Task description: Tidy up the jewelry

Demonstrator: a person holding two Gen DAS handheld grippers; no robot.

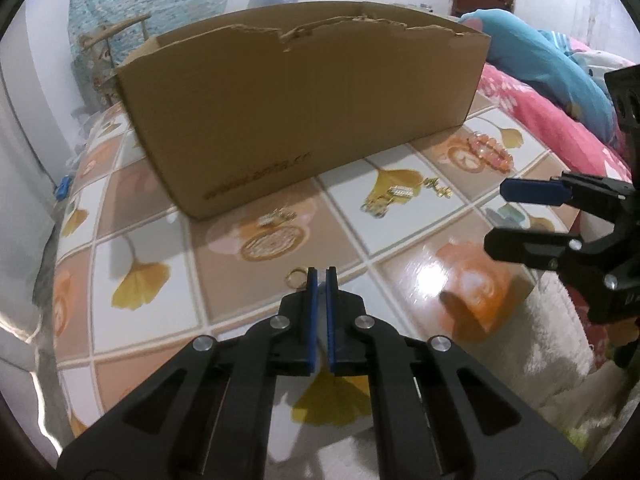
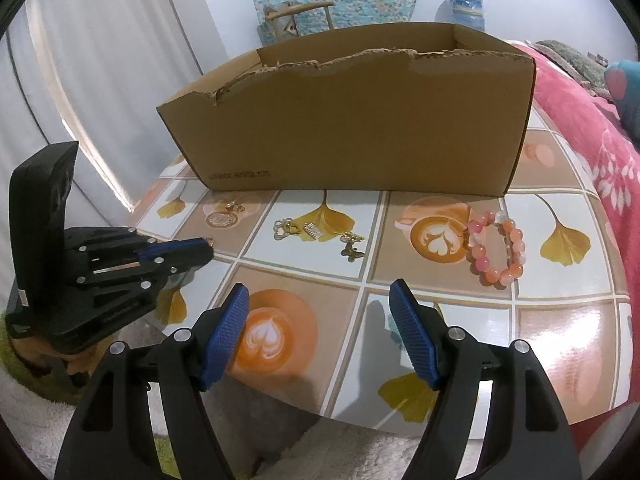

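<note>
A torn cardboard box (image 1: 304, 108) (image 2: 352, 120) stands on the patterned table. In front of it lie small gold charms (image 2: 316, 234) (image 1: 394, 194), another small gold piece (image 1: 276, 216) (image 2: 234, 206), and a pink bead bracelet (image 2: 498, 248) (image 1: 490, 150) to the right. A gold ring (image 1: 295, 278) sits just left of my left gripper's (image 1: 321, 274) tips. The left jaws are nearly together with a thin gap; I cannot tell if they pinch anything. It also shows in the right wrist view (image 2: 200, 248). My right gripper (image 2: 320, 300) (image 1: 496, 216) is open and empty above the table's front.
The table (image 2: 560, 340) has a rounded front edge, with white fluffy carpet (image 2: 340, 452) below it. A pink bedspread (image 2: 580, 120) and blue plush (image 1: 532, 52) lie to the right. A chair (image 2: 300, 14) and curtain (image 2: 100, 80) stand behind.
</note>
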